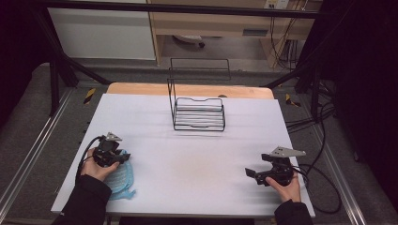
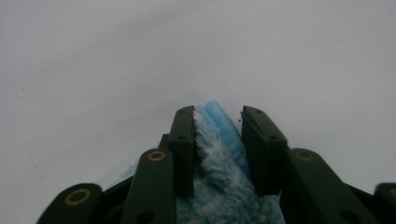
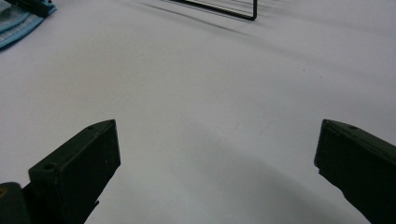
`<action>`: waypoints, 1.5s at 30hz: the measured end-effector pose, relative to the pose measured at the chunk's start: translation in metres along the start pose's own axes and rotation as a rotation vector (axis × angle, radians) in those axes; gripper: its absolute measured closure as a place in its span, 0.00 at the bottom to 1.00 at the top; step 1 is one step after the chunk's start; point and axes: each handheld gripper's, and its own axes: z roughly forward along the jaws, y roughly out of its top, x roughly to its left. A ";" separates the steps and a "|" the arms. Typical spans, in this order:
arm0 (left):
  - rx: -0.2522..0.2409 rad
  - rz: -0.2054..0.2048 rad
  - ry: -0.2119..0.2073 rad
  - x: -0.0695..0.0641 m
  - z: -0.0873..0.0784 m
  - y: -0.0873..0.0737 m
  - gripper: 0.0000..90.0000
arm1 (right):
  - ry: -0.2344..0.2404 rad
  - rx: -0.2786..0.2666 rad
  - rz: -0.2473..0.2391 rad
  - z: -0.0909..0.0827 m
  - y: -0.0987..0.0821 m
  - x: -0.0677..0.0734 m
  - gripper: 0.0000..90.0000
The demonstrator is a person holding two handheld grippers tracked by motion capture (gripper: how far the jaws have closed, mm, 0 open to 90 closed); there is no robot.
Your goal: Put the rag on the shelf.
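A light blue fluffy cloth (image 1: 119, 180) lies at the near left of the white table top (image 1: 187, 159). My left gripper (image 1: 123, 157) sits on its far edge. In the left gripper view both black jaws press a raised fold of the cloth (image 2: 219, 177) between them, and the left gripper (image 2: 217, 112) is shut on that fold. My right gripper (image 1: 251, 174) rests at the near right, pointing left, its jaws wide open with only bare table between them (image 3: 217, 135). The cloth (image 3: 18, 23) shows in the far left corner of the right gripper view.
A black wire rack (image 1: 198, 115) stands at the back middle of the table, its tall back frame rising behind it; its base (image 3: 233, 11) shows at the top of the right gripper view. Cables trail off the table's right edge. A wooden strip runs along the far edge.
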 end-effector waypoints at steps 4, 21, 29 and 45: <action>0.006 0.004 0.005 -0.001 0.000 0.001 0.82 | 0.000 0.001 -0.002 0.000 0.000 0.000 0.01; -0.060 -0.008 -0.086 0.009 -0.012 -0.003 0.91 | 0.003 0.000 0.004 -0.001 0.000 -0.001 0.01; -0.035 0.009 -0.076 0.009 -0.009 -0.003 0.90 | 0.005 0.002 0.005 -0.001 0.000 -0.001 0.01; -0.056 -0.025 -0.018 0.006 0.004 -0.002 0.83 | 0.006 0.004 0.008 0.000 0.000 -0.001 0.01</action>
